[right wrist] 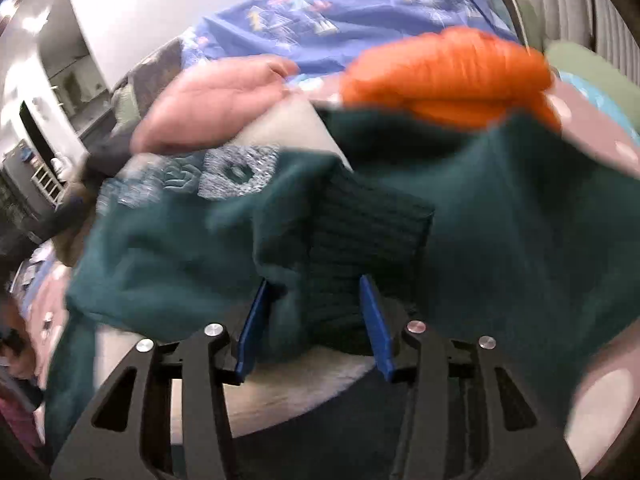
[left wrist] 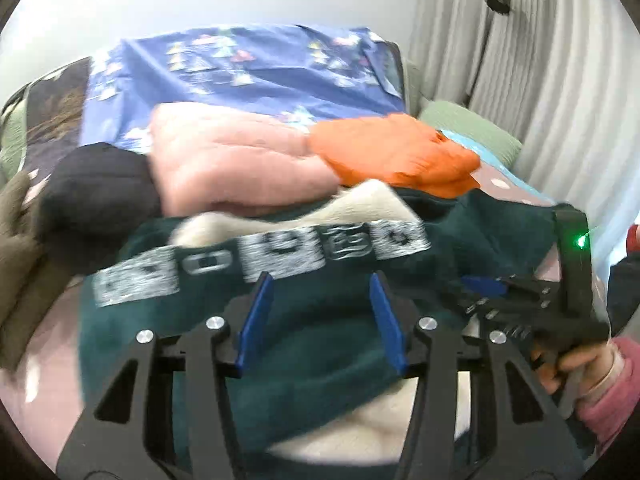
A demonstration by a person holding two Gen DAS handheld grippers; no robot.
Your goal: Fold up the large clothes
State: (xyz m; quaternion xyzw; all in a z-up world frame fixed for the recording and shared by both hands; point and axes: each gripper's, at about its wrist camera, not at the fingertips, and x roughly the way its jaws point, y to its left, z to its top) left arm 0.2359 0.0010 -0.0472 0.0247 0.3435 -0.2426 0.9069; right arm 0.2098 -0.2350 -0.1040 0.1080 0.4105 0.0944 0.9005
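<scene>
A dark green sweatshirt (left wrist: 312, 332) with white block lettering and a cream lining lies on the bed in front of both grippers. It also fills the right wrist view (right wrist: 500, 208), its ribbed cuff (right wrist: 360, 240) between the blue fingers. My left gripper (left wrist: 322, 286) is open over the green fabric, with cloth lying between its fingers. My right gripper (right wrist: 312, 292) is open with the ribbed cuff and bunched fabric between its fingers; it also shows at the right of the left wrist view (left wrist: 532, 300), held by a hand in a pink sleeve.
A pink garment (left wrist: 224, 168), an orange one (left wrist: 392, 156) and a black one (left wrist: 96, 188) are piled behind the sweatshirt. A blue patterned sheet (left wrist: 248, 68) covers the back of the bed. Grey curtains (left wrist: 540, 72) hang at the right.
</scene>
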